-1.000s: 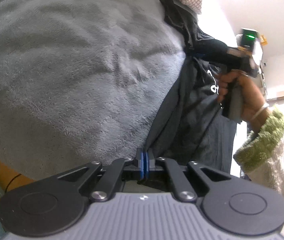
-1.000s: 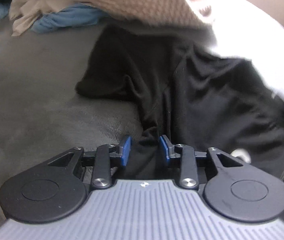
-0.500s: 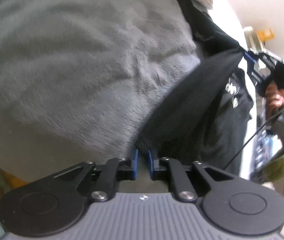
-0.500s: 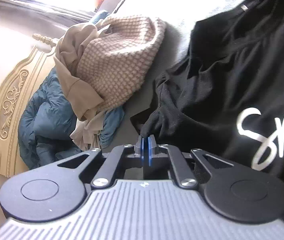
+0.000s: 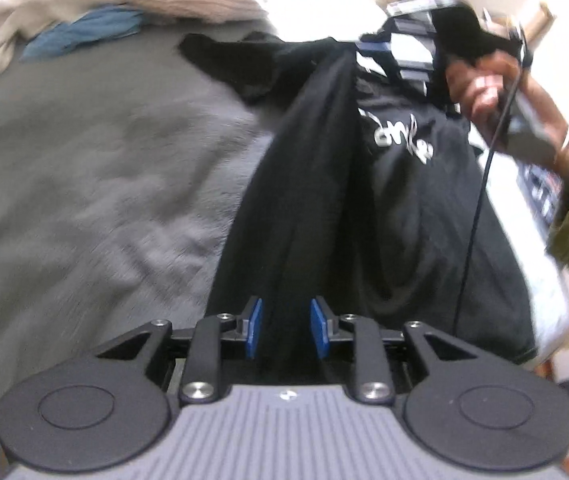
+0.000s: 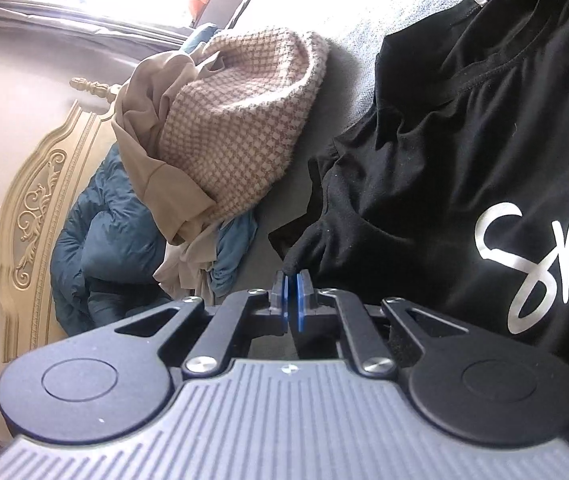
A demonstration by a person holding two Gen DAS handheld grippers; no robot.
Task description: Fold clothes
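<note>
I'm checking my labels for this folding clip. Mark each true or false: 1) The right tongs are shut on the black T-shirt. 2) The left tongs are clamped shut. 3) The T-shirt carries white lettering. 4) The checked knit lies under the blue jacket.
1) True: the right tongs pinch a fold of the black T-shirt.
2) False: the left tongs are open, with shirt fabric running between the pads.
3) True: the white lettering shows on its front.
4) False: the checked knit sits on top of the pile, above the blue jacket.
</note>
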